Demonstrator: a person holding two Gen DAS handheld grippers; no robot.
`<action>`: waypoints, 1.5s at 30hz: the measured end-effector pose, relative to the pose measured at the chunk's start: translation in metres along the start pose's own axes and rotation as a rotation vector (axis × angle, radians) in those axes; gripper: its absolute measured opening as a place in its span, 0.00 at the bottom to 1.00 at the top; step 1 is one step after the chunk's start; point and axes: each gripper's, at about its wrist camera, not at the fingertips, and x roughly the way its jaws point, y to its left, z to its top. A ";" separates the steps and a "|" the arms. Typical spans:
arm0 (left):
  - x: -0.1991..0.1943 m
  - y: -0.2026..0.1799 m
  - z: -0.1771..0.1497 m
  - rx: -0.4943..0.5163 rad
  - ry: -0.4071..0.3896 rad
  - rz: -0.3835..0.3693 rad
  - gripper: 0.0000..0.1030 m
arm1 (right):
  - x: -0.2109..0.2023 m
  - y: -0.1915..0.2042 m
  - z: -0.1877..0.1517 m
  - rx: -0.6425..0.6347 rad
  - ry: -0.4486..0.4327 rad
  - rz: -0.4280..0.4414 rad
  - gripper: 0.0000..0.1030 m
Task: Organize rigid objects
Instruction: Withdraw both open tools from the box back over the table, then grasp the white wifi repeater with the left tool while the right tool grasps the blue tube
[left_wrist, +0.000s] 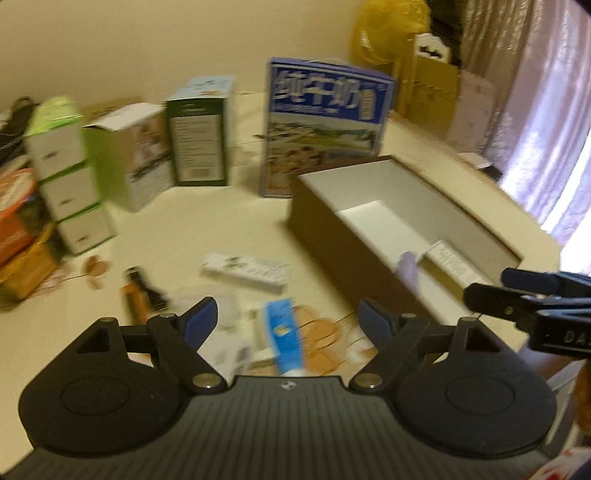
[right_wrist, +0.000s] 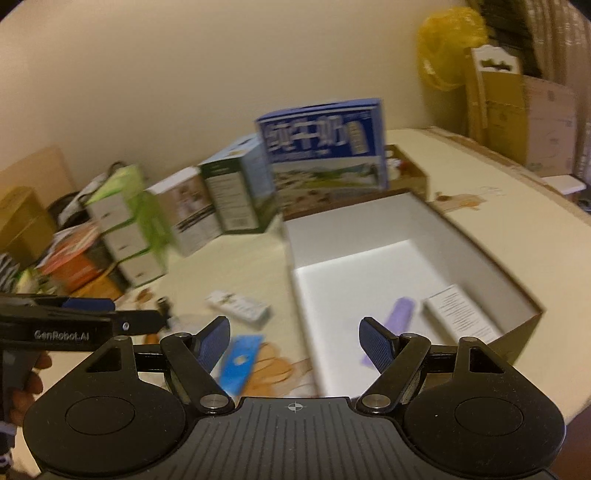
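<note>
Left tool (left_wrist: 288, 325) wide open, empty

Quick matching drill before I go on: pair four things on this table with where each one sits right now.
Things:
1. purple tube
2. blue packet
3. milk carton
4. white slim box

Places:
A. standing upright behind the brown box
B. lying inside the brown box, beside a white box
C. lying on the table left of the brown box, farther from the grippers
D. lying on the table just ahead of the left gripper

Pairs: 1-B, 2-D, 3-A, 4-C
</note>
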 end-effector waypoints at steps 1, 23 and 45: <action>-0.005 0.005 -0.005 0.007 -0.006 0.025 0.78 | 0.001 0.007 -0.003 -0.009 0.005 0.008 0.72; -0.027 0.065 -0.079 -0.116 0.054 0.177 0.76 | 0.049 0.051 -0.063 -0.038 0.174 0.070 0.72; 0.051 0.056 -0.075 -0.220 0.165 0.161 0.72 | 0.134 0.051 -0.082 -0.102 0.221 0.047 0.52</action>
